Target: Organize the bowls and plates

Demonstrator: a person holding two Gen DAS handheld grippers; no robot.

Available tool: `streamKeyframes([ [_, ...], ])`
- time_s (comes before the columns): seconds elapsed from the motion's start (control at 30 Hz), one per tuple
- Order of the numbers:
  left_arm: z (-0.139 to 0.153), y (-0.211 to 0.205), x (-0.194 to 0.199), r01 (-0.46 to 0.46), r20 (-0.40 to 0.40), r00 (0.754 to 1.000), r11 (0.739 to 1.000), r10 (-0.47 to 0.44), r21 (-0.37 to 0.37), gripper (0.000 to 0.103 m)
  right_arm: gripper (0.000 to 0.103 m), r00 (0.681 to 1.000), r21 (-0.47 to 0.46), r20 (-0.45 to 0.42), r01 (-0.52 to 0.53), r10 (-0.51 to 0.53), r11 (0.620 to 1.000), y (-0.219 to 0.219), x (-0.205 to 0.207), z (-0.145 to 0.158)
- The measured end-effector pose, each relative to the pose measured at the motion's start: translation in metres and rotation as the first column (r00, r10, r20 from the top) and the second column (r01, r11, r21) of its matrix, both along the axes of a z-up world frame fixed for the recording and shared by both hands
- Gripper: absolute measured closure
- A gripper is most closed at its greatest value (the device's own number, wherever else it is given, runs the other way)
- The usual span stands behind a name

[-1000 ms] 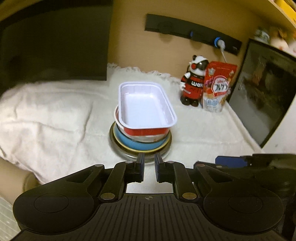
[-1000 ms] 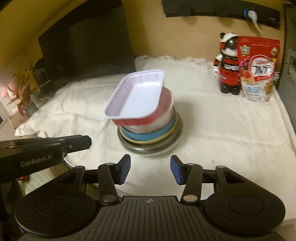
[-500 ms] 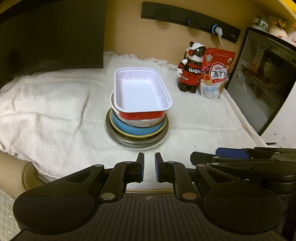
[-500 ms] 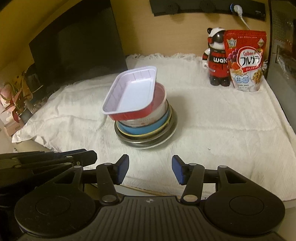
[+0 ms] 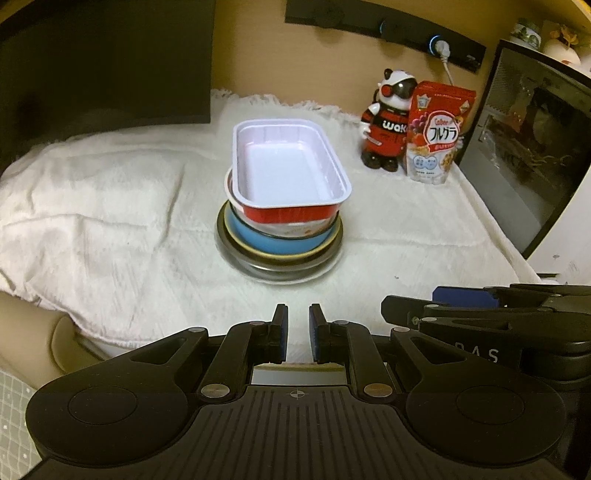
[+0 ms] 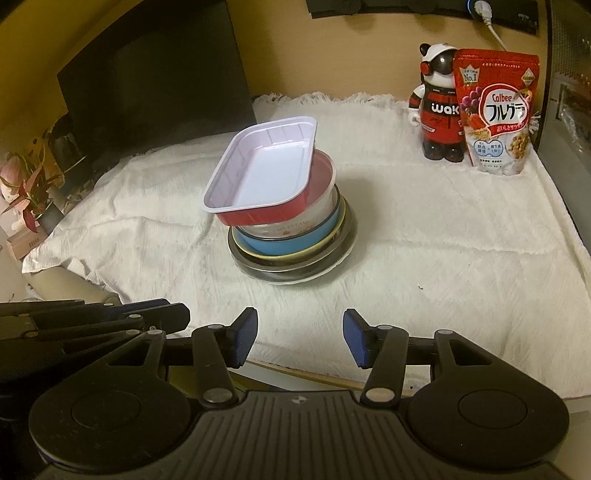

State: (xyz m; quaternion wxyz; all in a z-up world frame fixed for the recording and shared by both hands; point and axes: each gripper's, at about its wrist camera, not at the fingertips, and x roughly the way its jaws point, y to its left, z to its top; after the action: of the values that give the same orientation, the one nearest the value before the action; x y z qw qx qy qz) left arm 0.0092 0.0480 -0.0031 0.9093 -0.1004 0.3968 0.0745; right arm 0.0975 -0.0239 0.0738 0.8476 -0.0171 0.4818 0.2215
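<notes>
Now that both tools have pulled back from the stack [image 6: 291, 225], left tool [image 5: 298, 332] nearly clenched and empty, right tool [image 6: 299, 341] released, stacking looks done.

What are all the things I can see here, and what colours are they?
Rectangular tray: one, white inside, red outside, tilted on top of the stack.
Round bowls and plates under it: several, clear, blue, yellow-rimmed, grey and white; exact count unclear.
Cloth: one, white, covering the table.
Panda figure: one, red, black and white, back right.
Cereal bag: one, red and white, beside the figure.
Monitor: one, black, back left.
Power strip: one, black, on the wall.
Plant: one, pinkish, far left.
Left gripper: black, fingers nearly closed, empty.
Right gripper: black, blue pads, open, empty.
</notes>
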Motion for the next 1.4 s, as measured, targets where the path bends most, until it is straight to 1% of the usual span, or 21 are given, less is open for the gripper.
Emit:
streamKeyframes([
  [1.4, 0.0034, -0.0027, -0.0068, 0.005, 0.012, 1.000, 1.000, -0.005, -0.004, 0.088, 0.052, 1.000, 0.005, 0.000, -0.009, 0.009, 1.000, -0.0008, -0.0079, 0.0022],
])
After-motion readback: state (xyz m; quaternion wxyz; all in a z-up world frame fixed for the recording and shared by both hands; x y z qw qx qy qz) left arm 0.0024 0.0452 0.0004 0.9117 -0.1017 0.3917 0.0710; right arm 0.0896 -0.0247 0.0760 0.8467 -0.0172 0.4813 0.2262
